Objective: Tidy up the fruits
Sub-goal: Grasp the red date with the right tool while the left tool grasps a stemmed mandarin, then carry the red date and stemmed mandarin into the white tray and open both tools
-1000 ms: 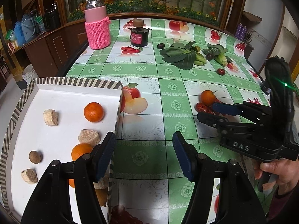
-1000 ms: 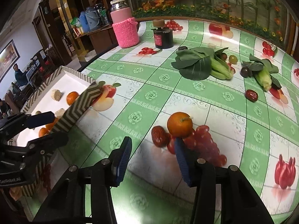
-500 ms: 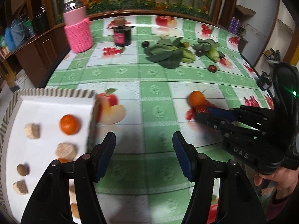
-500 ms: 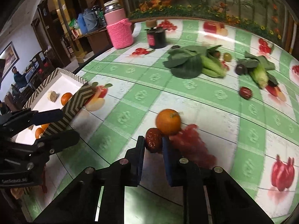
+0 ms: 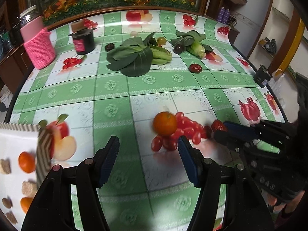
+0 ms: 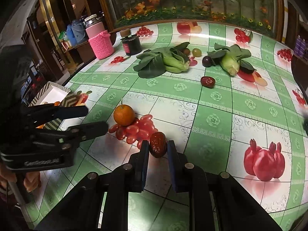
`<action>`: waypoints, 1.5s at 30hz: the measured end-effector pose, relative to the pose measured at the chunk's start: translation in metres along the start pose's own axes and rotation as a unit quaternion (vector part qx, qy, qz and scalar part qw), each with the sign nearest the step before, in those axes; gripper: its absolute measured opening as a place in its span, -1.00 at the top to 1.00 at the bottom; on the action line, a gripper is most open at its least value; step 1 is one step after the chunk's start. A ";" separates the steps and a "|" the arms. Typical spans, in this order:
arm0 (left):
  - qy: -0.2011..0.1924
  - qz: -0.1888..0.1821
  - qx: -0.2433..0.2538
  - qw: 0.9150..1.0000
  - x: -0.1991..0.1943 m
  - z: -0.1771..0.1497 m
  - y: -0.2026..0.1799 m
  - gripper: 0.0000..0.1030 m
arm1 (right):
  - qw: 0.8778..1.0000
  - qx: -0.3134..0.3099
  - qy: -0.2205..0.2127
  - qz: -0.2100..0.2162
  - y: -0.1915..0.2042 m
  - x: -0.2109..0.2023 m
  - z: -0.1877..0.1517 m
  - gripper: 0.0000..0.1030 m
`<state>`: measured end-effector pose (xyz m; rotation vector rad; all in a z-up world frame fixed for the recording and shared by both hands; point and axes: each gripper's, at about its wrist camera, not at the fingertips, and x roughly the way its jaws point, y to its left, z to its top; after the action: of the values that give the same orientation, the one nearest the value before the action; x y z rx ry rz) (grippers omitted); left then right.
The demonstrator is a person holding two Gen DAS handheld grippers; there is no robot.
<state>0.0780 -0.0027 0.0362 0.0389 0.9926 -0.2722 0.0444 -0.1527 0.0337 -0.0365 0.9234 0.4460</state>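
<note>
The right gripper (image 6: 158, 149) points steeply down toward the table, its two blue-padded jaws drawn in close and clamped on a red date (image 6: 158, 147) that sits between the pads at their tips. Seen from the left wrist, it reaches in from the right side, with the person's hand (image 5: 286, 202) wrapped around its handle at the near right. The left gripper (image 5: 148, 157) also tilts downward, its jaws standing apart with nothing between them. From the right wrist, it enters from the left, fingers (image 6: 32, 181) of the holding hand below it.
</note>
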 end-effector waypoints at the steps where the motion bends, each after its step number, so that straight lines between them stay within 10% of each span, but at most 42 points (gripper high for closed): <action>1: 0.002 -0.003 0.001 1.000 0.004 0.002 -0.002 -0.20 | 1.000 0.001 -0.001 0.002 -0.001 0.000 0.000 0.62; 10: 0.015 -0.005 0.004 1.000 0.025 0.008 -0.010 -0.18 | 1.000 0.006 -0.005 0.014 -0.005 0.003 -0.001 0.62; 13: 0.007 0.002 0.009 1.000 0.027 0.010 -0.011 0.45 | 1.000 0.006 -0.004 0.015 -0.005 0.004 -0.002 0.62; 45: -0.050 0.104 -0.035 0.993 -0.077 -0.067 0.049 0.45 | 0.996 -0.058 -0.013 0.070 0.104 -0.013 -0.004 0.62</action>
<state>-0.0044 0.0715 0.0588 0.0650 0.8900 -0.0473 -0.0054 -0.0636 0.0578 -0.0715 0.8767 0.6285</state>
